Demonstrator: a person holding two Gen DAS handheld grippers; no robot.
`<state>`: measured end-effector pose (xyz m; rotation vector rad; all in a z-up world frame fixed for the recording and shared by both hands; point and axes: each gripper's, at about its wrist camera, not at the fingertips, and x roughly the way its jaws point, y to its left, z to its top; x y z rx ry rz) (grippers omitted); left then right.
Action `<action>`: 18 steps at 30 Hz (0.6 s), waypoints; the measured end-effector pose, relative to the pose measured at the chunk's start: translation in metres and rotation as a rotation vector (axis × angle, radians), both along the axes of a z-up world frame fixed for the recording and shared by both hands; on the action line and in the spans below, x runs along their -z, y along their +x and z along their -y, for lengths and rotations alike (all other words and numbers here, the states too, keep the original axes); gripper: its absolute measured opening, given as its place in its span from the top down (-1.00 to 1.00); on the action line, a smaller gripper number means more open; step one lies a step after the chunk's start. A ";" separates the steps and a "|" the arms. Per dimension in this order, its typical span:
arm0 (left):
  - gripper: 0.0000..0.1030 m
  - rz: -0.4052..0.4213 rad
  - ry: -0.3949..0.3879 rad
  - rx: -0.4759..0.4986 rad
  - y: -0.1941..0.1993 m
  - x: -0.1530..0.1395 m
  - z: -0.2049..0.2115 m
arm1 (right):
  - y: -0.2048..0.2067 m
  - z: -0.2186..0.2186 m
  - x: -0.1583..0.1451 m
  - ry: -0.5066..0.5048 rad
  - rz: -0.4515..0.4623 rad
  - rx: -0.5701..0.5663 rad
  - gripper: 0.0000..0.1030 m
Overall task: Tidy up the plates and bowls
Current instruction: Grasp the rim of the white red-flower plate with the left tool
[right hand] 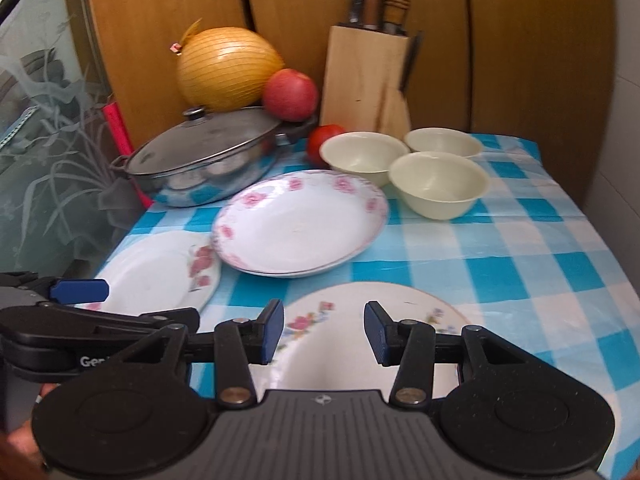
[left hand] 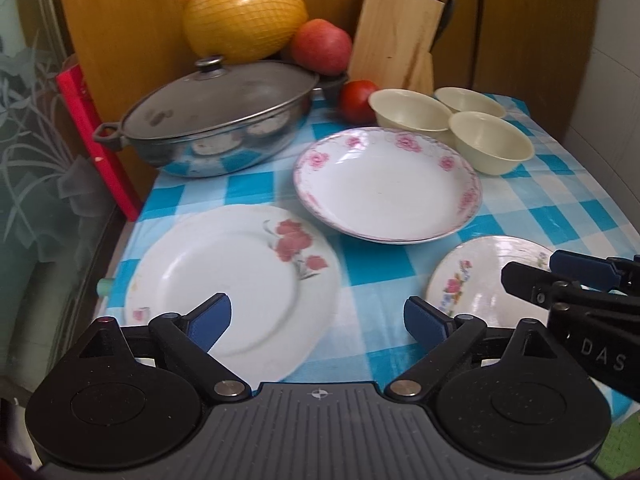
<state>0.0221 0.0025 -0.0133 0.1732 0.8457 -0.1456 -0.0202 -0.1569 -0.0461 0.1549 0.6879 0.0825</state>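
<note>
The left gripper (left hand: pixel 318 316) stands wide open above the near edge of the table, with nothing between its blue pads (left hand: pixel 212 320); its left pad is over the flat plate with red flowers (left hand: pixel 224 280). The right gripper (right hand: pixel 324 330) is partly open too and grasps nothing; it hangs over the small flowered plate (right hand: pixel 360 308), which lies flat at the near right of the checked tablecloth (right hand: pixel 520 272).

The plates are round, so they have no long axis; all lie face up. The red-flower plate is at the near left, with its flower sprig on the side toward the middle of the table. Behind the two near plates, in the centre, a deep plate with a pink rose rim (left hand: pixel 384 184) sits on top of another plate, of which only the edge shows.

Three cream bowls (left hand: pixel 490 142) stand upright, mouths up, close together at the far right. A lidded pan (left hand: pixel 216 116) is at the far left.
</note>
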 end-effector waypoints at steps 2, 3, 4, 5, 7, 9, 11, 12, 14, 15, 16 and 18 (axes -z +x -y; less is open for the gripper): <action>-0.89 0.008 0.012 -0.025 0.001 -0.001 -0.009 | 0.005 -0.008 -0.001 0.016 0.002 -0.019 0.17; -0.89 0.007 0.015 -0.033 0.002 -0.001 -0.014 | 0.007 -0.012 -0.001 0.030 0.004 -0.026 0.17; -0.89 0.005 0.014 -0.044 0.004 -0.001 -0.019 | 0.009 -0.015 -0.002 0.043 0.005 -0.032 0.17; -0.90 0.004 0.012 -0.053 0.005 -0.002 -0.025 | 0.012 -0.019 -0.003 0.048 0.004 -0.041 0.17; -0.90 0.001 0.017 -0.071 0.009 -0.002 -0.034 | 0.017 -0.028 -0.003 0.047 0.004 -0.054 0.17; -0.91 -0.003 0.033 -0.092 0.014 0.000 -0.044 | 0.024 -0.037 -0.002 0.046 0.000 -0.068 0.17; -0.91 -0.015 0.036 -0.111 0.019 0.003 -0.055 | 0.031 -0.044 0.002 0.055 -0.014 -0.077 0.17; -0.91 -0.029 0.028 -0.118 0.022 0.004 -0.061 | 0.035 -0.046 0.004 0.064 -0.025 -0.080 0.17; -0.91 -0.065 -0.001 -0.137 0.030 0.008 -0.075 | 0.042 -0.051 0.008 0.096 -0.050 -0.086 0.17; -0.91 -0.082 -0.015 -0.149 0.034 0.010 -0.082 | 0.045 -0.053 0.010 0.109 -0.059 -0.089 0.17; -0.91 -0.100 -0.027 -0.162 0.038 0.012 -0.088 | 0.049 -0.056 0.013 0.120 -0.067 -0.093 0.17; -0.91 -0.129 -0.042 -0.185 0.046 0.017 -0.100 | 0.054 -0.061 0.016 0.129 -0.077 -0.105 0.17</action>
